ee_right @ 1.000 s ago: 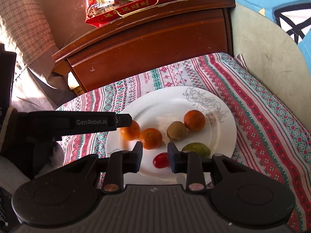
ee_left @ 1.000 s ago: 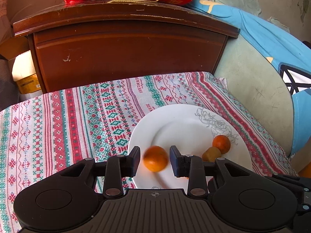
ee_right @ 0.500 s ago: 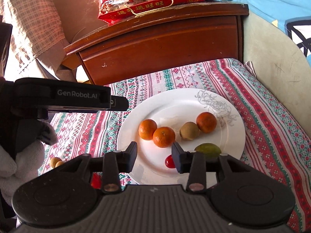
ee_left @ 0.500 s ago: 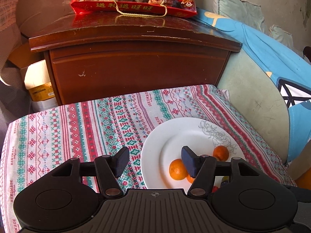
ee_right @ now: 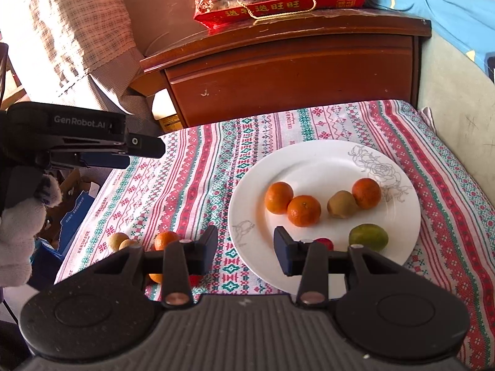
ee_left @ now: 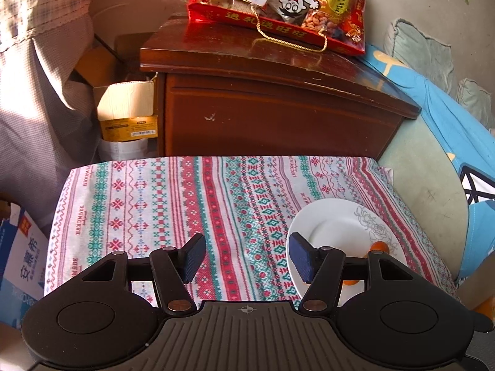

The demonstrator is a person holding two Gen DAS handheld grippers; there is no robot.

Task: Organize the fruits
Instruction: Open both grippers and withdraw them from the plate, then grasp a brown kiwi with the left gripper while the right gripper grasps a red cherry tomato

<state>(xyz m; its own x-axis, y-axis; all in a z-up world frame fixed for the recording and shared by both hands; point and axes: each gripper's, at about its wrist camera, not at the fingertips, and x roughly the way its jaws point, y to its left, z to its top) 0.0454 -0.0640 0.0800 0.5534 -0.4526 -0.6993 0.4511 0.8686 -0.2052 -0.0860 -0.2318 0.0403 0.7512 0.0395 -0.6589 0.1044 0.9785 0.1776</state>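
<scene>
A white plate (ee_right: 312,160) on the patterned cloth holds three oranges (ee_right: 303,211), a brown kiwi (ee_right: 342,204), a green citrus (ee_right: 368,236) and a small red fruit (ee_right: 324,242). An orange (ee_right: 165,240) and two small tan fruits (ee_right: 118,240) lie on the cloth left of the plate. My right gripper (ee_right: 246,250) is open and empty above the plate's near left rim. My left gripper (ee_left: 246,256) is open and empty over the cloth, left of the plate (ee_left: 324,225); it shows raised at the left in the right wrist view (ee_right: 123,151).
A dark wooden cabinet (ee_left: 278,105) stands behind the table with a red snack bag (ee_left: 278,3) on top. Cardboard boxes (ee_left: 126,114) stand at the left. A blue cushion (ee_left: 448,117) lies at the right.
My left gripper let go of an orange onto the plate, opened wide, rose and moved left away from the plate. My right gripper opened wider and pulled back a little.
</scene>
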